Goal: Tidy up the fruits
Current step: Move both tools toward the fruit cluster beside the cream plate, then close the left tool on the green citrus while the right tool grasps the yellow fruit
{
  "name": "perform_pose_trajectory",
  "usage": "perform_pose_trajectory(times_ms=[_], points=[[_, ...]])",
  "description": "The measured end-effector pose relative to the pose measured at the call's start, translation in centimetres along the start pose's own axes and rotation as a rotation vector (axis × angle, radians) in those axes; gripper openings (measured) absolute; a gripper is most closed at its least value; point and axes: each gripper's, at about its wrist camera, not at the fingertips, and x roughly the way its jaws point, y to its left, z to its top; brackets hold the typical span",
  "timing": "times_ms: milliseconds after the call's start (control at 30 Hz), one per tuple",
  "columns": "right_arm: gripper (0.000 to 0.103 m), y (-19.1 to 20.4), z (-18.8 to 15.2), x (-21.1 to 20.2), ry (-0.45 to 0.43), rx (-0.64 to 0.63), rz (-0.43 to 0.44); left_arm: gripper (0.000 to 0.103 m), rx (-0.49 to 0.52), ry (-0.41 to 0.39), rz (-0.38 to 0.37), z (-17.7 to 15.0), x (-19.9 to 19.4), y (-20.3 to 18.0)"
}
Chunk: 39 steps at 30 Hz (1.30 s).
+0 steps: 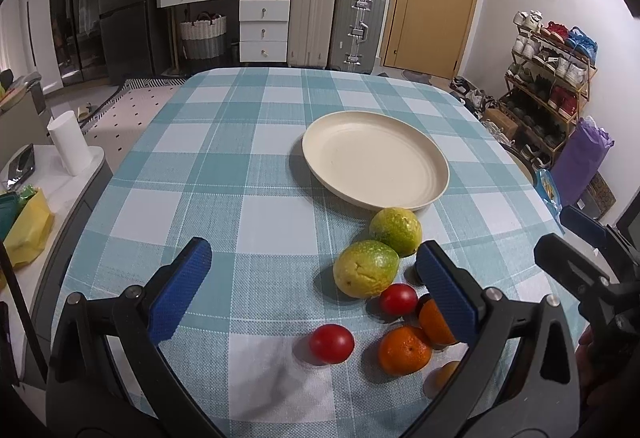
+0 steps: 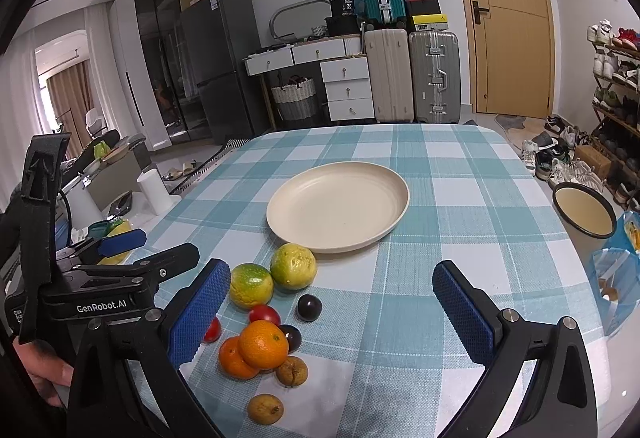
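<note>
Orange and green fruit lay nearer my left gripper (image 1: 316, 290), mostly ahead-right of its spread fingers; my right gripper (image 2: 332, 308), also spread and empty, had them ahead-left, cream plate (image 2: 394, 214) beyond

My claw pads (image 1: 184, 290) are blue; the table (image 1: 224, 174) is teal-white checks, cream plate (image 1: 400, 194), orange mandarins (image 2: 263, 344), red tomatoes (image 1: 331, 343).
</note>
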Motion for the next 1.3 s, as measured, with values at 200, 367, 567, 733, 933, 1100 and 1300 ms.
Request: perform_pose_trajectory(times_ms=[200, 367, 567, 733, 933, 1100, 1300], points=[[0.103, -0.2, -0.2, 0.2, 0.008, 0.008, 0.002, 0.102, -0.008, 0.022, -0.004, -0.1, 0.8, 0.1], [0.103, -0.4, -0.3, 0.5, 0.011, 0.016, 0.001, 0.102, -0.014, 0.044, -0.015, -0.2, 1.7, 0.2], [0.103, -0.8, -0.5, 1.2, 0.023, 0.024, 0.002, 0.102, -0.020, 0.063, -0.053, -0.4, 2.7, 0.3], [0.103, -1.3, -0.8, 2.1, 0.037, 0.036, 0.004, 0.102, -0.026, 0.097, -0.078, -0.4, 4.3, 0.4], [0.103, -2.1, -1.1, 3.4, 0.059, 0.054, 0.003, 0.102, -0.053, 0.147, -0.136, -0.4, 6.4, 0.7], [0.103, -2.7, -1.1, 4.4, 0.078, 0.064, 0.004, 0.102, -0.069, 0.176, -0.226, -0.3, 8.0, 0.9], [0.103, -3.3, -0.9, 5.4, 0.085, 0.076, 0.008, 0.089, -0.074, 0.202, -0.287, -0.3, 9.2, 0.9]])
